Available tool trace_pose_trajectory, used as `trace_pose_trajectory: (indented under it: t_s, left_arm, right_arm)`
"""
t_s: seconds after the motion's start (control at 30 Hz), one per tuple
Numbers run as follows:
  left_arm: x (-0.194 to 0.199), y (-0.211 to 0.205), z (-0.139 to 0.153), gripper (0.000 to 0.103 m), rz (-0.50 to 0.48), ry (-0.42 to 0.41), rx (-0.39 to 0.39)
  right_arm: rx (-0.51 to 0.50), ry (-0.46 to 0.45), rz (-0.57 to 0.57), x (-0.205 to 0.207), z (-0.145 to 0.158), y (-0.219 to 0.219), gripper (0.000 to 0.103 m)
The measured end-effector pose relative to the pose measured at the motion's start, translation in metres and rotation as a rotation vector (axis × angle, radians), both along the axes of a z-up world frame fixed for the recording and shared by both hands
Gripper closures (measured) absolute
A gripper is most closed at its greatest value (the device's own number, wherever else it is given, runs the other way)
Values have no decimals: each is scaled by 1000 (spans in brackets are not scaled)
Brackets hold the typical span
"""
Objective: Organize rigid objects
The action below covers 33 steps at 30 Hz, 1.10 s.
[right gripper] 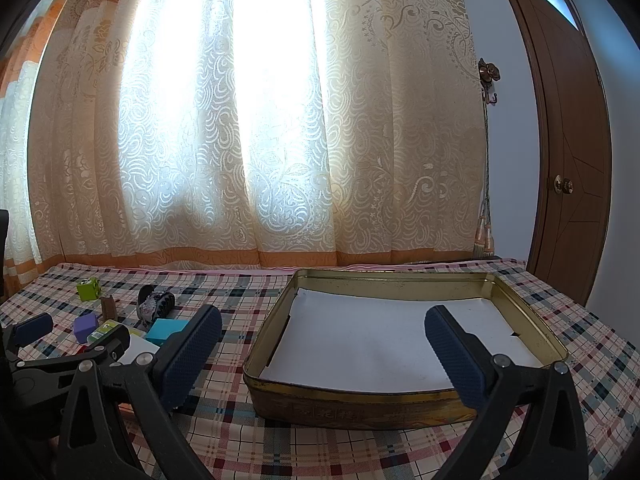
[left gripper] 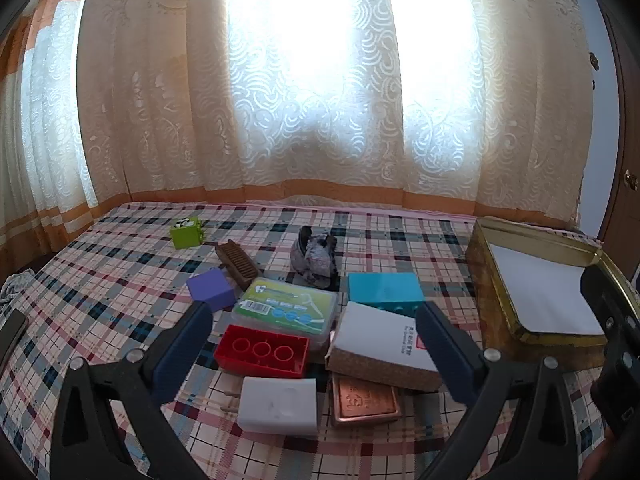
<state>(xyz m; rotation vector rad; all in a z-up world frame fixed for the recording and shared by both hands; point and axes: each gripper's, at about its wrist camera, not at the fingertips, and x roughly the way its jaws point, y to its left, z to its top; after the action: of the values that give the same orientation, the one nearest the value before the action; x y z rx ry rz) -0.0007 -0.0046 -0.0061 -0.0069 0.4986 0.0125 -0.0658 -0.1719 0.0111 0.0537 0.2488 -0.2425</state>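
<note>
A cluster of rigid items lies on the plaid bed in the left wrist view: red brick [left gripper: 262,350], white block [left gripper: 279,405], copper tin [left gripper: 365,400], cork-edged white box [left gripper: 380,346], teal brick [left gripper: 385,293], green-labelled clear case [left gripper: 285,308], purple cube [left gripper: 211,289], brown comb [left gripper: 237,265], green cube [left gripper: 186,232]. My left gripper [left gripper: 316,344] hovers open above this cluster, holding nothing. The gold metal tin [right gripper: 516,308], lined with white paper, sits to the right. My right gripper [right gripper: 322,352] is open over the tin's near left part, empty.
A crumpled dark patterned cloth [left gripper: 315,258] lies behind the case. Lace curtains [left gripper: 304,80] hang along the bed's far side. A brown door [right gripper: 572,160] stands at the right. A dark phone-like object [left gripper: 12,332] lies at the left edge of the bed.
</note>
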Motion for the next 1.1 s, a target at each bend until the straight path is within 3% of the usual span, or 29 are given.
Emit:
trace_pose_trajectory:
  t_s: [0.4, 0.63, 0.83, 1.0, 1.1]
  left_arm:
    - [-2, -1, -1, 0, 4, 9, -6]
    - [-9, 10, -4, 0, 11, 79, -10]
    - [-28, 19, -1, 0, 44, 52, 11]
    - [-28, 26, -3, 0, 58, 85, 20]
    - [-30, 29, -4, 0, 70, 92, 41]
  right_arm:
    - [0, 2, 8, 1, 1, 3, 1]
    - [-2, 11, 23, 2, 0, 0, 1]
    - [-1, 15, 37, 2, 0, 1, 1]
    - [-11, 37, 126, 7, -1, 8, 1]
    - [-8, 88, 216, 17, -3, 15, 9]
